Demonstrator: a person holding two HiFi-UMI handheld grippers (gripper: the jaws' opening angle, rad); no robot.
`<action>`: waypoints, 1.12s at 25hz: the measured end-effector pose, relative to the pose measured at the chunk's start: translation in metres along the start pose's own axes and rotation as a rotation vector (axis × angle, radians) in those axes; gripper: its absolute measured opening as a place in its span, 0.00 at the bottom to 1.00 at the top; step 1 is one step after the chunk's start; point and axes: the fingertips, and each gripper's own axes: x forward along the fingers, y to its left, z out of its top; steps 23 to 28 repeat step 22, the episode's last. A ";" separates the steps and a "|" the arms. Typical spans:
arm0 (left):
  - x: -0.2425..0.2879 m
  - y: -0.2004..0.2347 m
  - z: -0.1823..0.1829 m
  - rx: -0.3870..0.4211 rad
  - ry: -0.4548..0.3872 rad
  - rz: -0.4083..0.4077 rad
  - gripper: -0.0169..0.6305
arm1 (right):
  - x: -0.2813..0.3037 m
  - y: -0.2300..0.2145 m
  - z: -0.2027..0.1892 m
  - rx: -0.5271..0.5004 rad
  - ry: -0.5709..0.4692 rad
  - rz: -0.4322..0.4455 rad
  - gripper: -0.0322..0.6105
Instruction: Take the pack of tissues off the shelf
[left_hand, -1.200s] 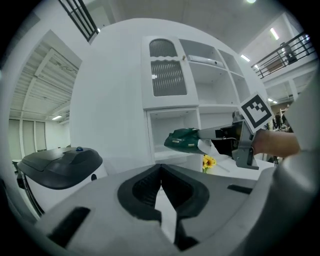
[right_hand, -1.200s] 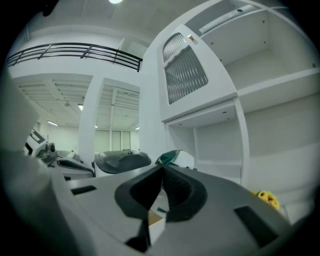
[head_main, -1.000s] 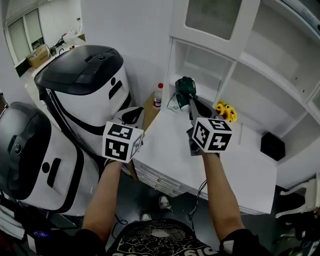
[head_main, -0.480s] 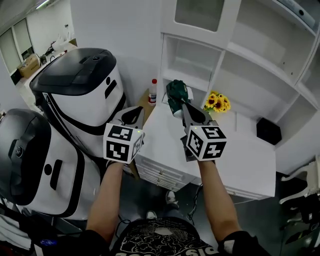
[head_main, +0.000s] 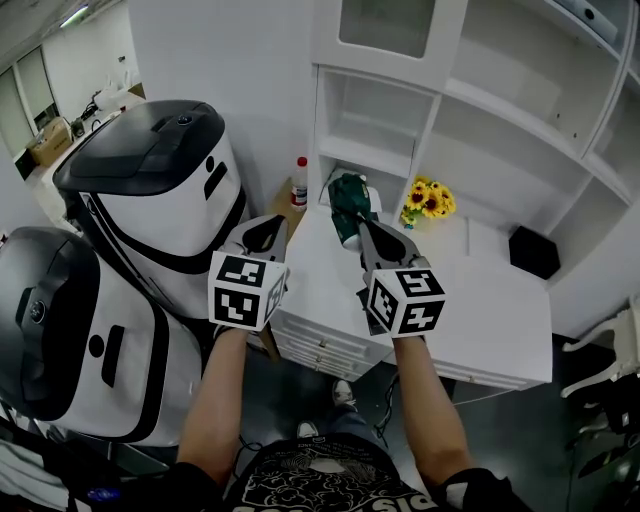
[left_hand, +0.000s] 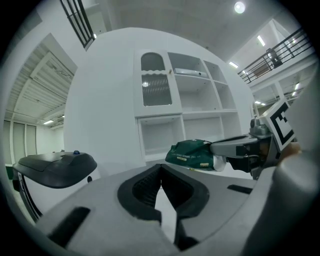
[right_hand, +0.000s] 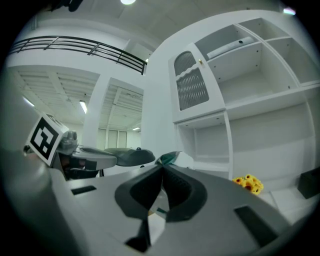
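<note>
A dark green pack of tissues (head_main: 347, 194) hangs in the air just in front of the lowest left opening of the white shelf (head_main: 372, 118). My right gripper (head_main: 354, 222) is shut on the pack's near end. The left gripper view shows the pack (left_hand: 192, 154) side on, held in the right gripper's (left_hand: 220, 148) long jaws. Only a green and white corner of the pack (right_hand: 170, 158) peeks over the jaws in the right gripper view. My left gripper (head_main: 266, 231) is shut and holds nothing, left of the pack and over the edge of the white table (head_main: 480, 320).
Yellow sunflowers (head_main: 428, 198) and a black box (head_main: 531, 251) stand on the table at the shelf's foot. A red-capped bottle (head_main: 299, 183) sits left of the shelf. Two big white-and-black machines (head_main: 150, 190) fill the left side.
My right gripper has drawn back toward me with the green pack in it. The left gripper has stayed about where it was.
</note>
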 end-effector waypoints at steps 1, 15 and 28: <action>0.000 0.000 0.000 0.000 0.000 0.000 0.04 | -0.001 0.000 0.000 0.003 -0.001 -0.001 0.06; 0.004 -0.003 0.001 0.004 -0.002 -0.014 0.04 | -0.005 -0.008 -0.001 0.011 0.005 -0.019 0.06; 0.005 -0.006 0.002 0.002 -0.001 -0.012 0.04 | -0.007 -0.010 0.000 0.010 0.004 -0.015 0.06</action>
